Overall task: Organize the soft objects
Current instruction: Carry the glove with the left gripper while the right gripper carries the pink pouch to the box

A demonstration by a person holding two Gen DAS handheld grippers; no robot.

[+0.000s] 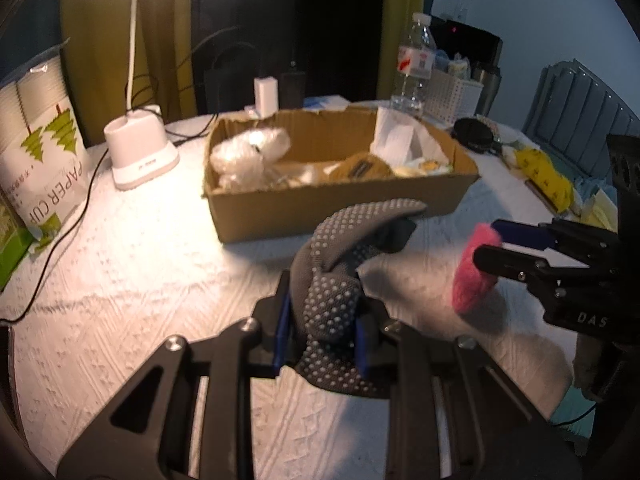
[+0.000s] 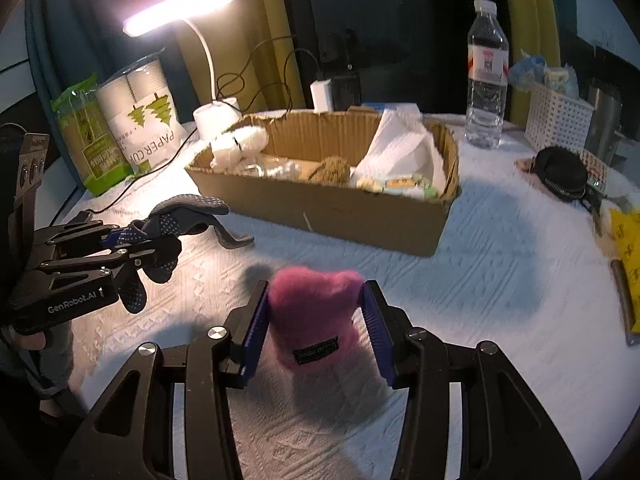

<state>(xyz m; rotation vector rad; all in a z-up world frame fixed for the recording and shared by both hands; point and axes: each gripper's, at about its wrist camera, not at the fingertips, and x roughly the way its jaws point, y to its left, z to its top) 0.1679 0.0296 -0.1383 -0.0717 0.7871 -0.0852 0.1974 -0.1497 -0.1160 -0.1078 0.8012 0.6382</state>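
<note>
Cardboard box [image 2: 340, 216] on our tabletop [image 2: 500, 280] holds one white plush [image 2: 240, 142], tissue [image 2: 400, 148]; left hand-held gripper [image 1: 320, 332] pinches one dotted glove [image 1: 332, 280]; right hand-held gripper [image 2: 316, 328] pinches one pink plush [image 2: 320, 320], both near box.

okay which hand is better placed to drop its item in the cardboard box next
Left, probably. The left gripper holds the grey glove, whose tip already reaches the cardboard box. The right gripper, holding the pink pouch, sits farther back.
</note>
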